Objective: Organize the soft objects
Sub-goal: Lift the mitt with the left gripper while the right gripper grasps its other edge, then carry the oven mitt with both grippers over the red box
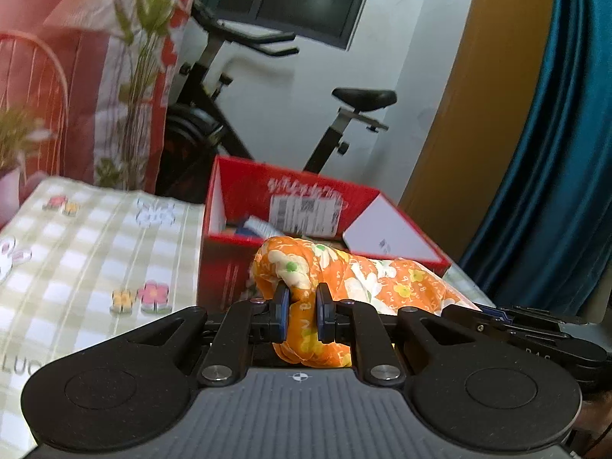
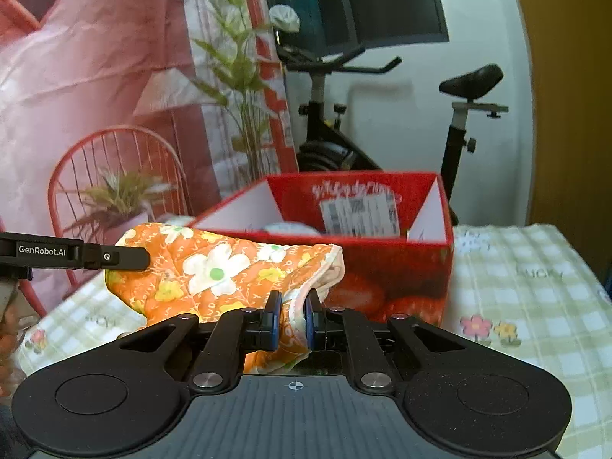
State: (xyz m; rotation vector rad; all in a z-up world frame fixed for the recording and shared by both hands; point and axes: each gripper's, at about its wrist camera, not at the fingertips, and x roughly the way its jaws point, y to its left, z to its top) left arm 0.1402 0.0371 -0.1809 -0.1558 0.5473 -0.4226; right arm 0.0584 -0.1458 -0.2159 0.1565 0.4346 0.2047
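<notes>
An orange floral cloth (image 1: 344,279) is held up between both grippers, in front of an open red cardboard box (image 1: 237,267). My left gripper (image 1: 302,298) is shut on one end of the cloth. My right gripper (image 2: 292,306) is shut on the other end, at its white-lined edge; the cloth (image 2: 214,267) stretches left from it toward the left gripper's body (image 2: 76,256). The red box (image 2: 382,267) stands just behind the cloth and holds some items, partly hidden.
The table has a green checked cloth with flower prints (image 1: 95,252), also in the right wrist view (image 2: 516,298). Behind stand an exercise bike (image 1: 344,114), a red wire chair (image 2: 114,176), plants (image 2: 237,76) and a teal curtain (image 1: 554,153).
</notes>
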